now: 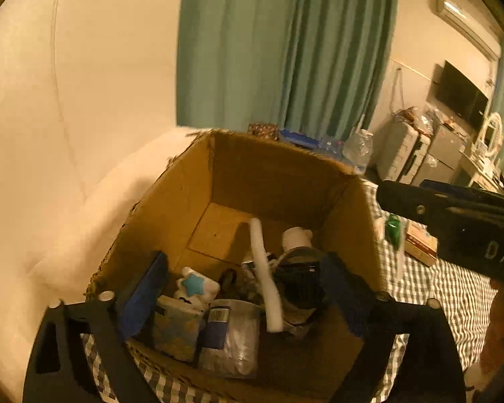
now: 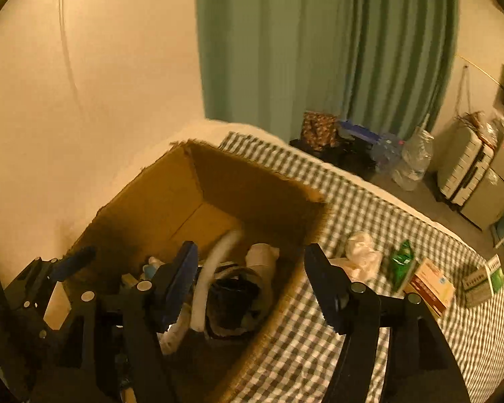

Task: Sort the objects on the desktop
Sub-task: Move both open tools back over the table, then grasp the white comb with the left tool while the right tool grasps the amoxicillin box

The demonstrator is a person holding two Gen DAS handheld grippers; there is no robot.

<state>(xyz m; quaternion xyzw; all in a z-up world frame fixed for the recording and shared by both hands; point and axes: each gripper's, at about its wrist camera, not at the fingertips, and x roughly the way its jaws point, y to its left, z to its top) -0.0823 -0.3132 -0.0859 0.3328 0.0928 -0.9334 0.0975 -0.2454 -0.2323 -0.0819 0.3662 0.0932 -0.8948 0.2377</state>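
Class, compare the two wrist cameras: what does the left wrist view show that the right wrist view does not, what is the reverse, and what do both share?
Only the left wrist view shows the white toy with a blue star and the clear bag in the cardboard box.

Only the right wrist view shows the crumpled white tissue and the green-and-white packet on the checked cloth.

Both show the box, the white foam tube, the green pouch and the curtain. Each hand-held gripper is open and empty.
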